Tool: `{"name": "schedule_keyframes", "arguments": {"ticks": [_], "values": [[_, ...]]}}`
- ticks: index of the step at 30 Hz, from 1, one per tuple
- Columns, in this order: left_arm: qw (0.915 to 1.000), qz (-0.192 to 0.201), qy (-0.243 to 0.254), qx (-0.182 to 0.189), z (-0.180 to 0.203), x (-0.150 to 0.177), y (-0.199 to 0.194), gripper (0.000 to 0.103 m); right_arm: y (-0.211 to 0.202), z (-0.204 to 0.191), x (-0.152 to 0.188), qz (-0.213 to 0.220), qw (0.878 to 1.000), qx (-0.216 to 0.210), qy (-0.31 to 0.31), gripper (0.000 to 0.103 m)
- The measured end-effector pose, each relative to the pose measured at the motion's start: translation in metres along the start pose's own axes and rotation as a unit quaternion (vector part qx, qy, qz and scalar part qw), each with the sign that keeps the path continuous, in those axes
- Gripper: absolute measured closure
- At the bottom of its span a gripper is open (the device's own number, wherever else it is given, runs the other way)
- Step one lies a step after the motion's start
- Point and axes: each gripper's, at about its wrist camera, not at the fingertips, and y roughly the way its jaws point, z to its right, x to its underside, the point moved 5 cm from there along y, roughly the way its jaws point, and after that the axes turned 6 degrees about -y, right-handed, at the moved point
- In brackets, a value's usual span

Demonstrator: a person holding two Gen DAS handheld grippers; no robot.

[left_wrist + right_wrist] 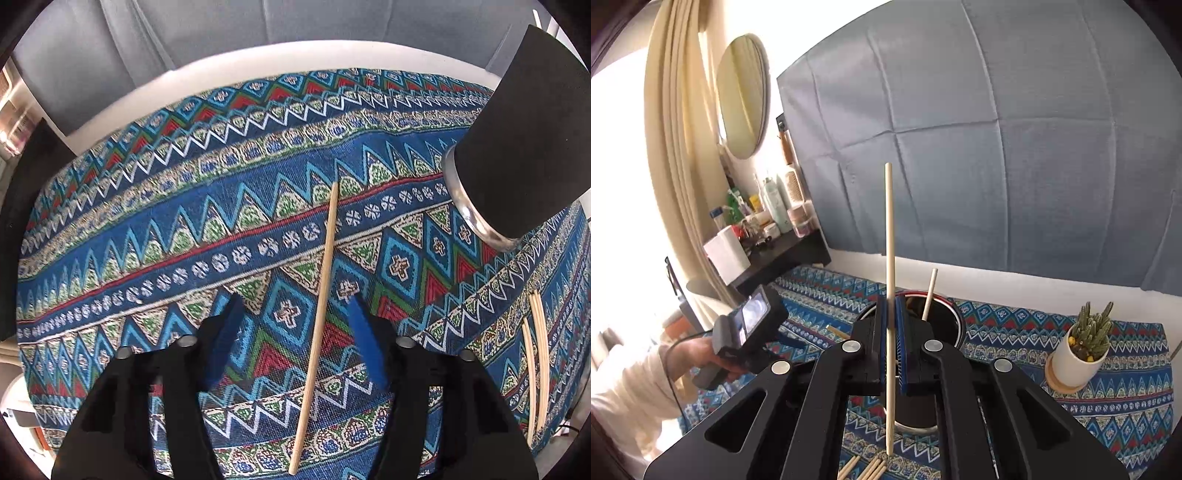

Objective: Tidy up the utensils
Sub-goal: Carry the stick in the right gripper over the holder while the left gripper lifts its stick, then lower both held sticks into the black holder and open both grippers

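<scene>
My left gripper (293, 325) is open, low over the patterned cloth, with one wooden chopstick (317, 317) lying between its blue pads. The black utensil holder (517, 147) with a steel rim stands to the upper right of it. More chopsticks (537, 354) lie at the right. My right gripper (891, 343) is shut on a chopstick (889, 240), held upright just in front of the black holder (945, 317). Another chopstick (930, 293) leans inside the holder. Several chopsticks (871, 469) lie on the cloth below. The left gripper (750, 325) shows at the left.
A small cactus in a white pot (1078, 354) stands on a wooden coaster at the right of the cloth. A grey padded headboard (997, 147) rises behind. A black side shelf (783, 254) with bottles and a paper roll sits at the far left.
</scene>
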Motion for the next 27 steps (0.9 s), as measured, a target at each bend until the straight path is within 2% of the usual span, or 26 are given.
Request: {"name": "schedule_keyframes", "arguments": {"ticks": [3, 4, 5, 10, 17, 23, 27], "values": [[1.0000, 0.003, -0.001, 0.002, -0.005, 0.001, -0.001, 0.067, 0.000, 0.001, 0.001, 0.001, 1.000, -0.001, 0.004, 0.098], [1.0000, 0.005, -0.007, 0.004, -0.007, 0.000, -0.002, 0.087, 0.000, 0.001, 0.001, 0.001, 1.000, -0.001, 0.005, 0.098], [0.9999, 0.003, -0.013, 0.009, -0.010, 0.000, -0.002, 0.098, 0.000, 0.001, 0.001, 0.001, 1.000, -0.001, 0.005, 0.098], [0.9988, 0.021, -0.028, 0.033, -0.017, 0.001, -0.009, 0.098, 0.000, 0.001, 0.001, 0.003, 1.000, -0.002, 0.006, 0.098], [0.9927, 0.082, -0.056, 0.068, -0.025, -0.019, -0.057, 0.098, -0.002, 0.001, -0.002, 0.012, 1.000, -0.004, 0.009, 0.098], [0.9792, 0.161, -0.050, 0.114, -0.006, -0.047, -0.123, 0.098, 0.001, 0.003, -0.008, 0.025, 1.000, 0.002, 0.014, 0.098], [0.9630, 0.217, -0.037, 0.156, 0.016, -0.067, -0.161, 0.098, 0.005, 0.003, -0.010, 0.044, 0.999, 0.014, 0.007, 0.098]]}}
